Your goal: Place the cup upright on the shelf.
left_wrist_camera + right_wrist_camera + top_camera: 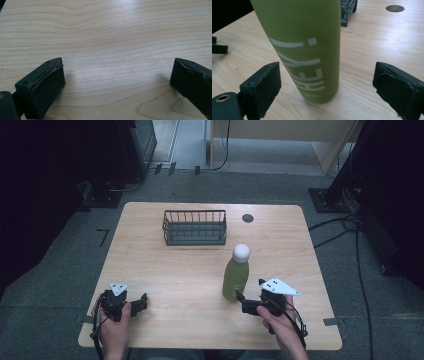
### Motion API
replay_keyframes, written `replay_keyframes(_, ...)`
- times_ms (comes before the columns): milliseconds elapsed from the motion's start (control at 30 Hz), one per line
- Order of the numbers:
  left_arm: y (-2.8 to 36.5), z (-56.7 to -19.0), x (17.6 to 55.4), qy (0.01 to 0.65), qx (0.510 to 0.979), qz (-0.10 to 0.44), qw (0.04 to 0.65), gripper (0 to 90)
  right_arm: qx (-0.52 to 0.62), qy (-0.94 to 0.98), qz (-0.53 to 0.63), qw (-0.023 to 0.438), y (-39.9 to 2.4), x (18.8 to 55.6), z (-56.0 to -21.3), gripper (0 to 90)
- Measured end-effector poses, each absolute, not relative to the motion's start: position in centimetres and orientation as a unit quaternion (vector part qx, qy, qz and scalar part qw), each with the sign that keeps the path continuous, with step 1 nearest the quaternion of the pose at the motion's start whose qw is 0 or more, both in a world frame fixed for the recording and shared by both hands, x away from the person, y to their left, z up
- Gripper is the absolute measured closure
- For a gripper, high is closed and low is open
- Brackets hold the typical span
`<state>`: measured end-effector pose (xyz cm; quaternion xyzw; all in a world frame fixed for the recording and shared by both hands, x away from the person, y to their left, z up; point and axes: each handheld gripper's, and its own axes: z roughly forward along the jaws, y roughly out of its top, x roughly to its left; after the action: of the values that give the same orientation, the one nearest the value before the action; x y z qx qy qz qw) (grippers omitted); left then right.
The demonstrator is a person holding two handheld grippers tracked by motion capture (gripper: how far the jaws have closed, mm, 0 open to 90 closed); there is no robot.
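The right gripper's (327,87) fingers (263,86) stood wide apart with nothing held. The bottle (304,47) was just in front of them, a bit toward the left finger, and no pad touched it. The bottle was green with a white cap and stood straight up on the table (175,270), so its long side ran up and down. The fingers sat low, near the bottle's foot. In the high view the right gripper (245,302) was just beside the bottle (236,275), and the left gripper (140,304) was well apart from it, so the right hand was the nearer one.

The left gripper's (117,82) fingers (46,85) were wide apart too, with bare wood between them.

Behind the bottle, toward the far edge, was a dark wire basket (195,227). A small round hole (248,218) was near it in the table. Nothing stood between the right fingers and the bottle, so I think the way in was free.
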<state>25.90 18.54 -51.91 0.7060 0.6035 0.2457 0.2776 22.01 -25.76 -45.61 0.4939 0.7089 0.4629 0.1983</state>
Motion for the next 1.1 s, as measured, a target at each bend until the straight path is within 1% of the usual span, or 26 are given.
replay_keyframes(667,18.5,-51.9,25.9,0.603,0.706,0.246,0.277,0.0,0.493,0.695,0.483,0.198,-23.8,23.2,-44.6,8.4)
replay_keyframes(733,18.5,-51.9,25.9,0.603,0.706,0.246,0.277,0.0,0.495,0.693,0.483,0.205,-23.5,23.3,-44.5,12.4)
replay_keyframes(900,18.5,-51.9,25.9,0.604,0.706,0.246,0.277,0.0,0.496,0.693,0.481,0.204,-23.2,23.6,-44.4,12.5)
replay_keyframes(1100,18.5,-51.9,25.9,0.604,0.706,0.246,0.277,0.0,0.496,0.690,0.484,0.210,-22.5,24.2,-44.1,15.4)
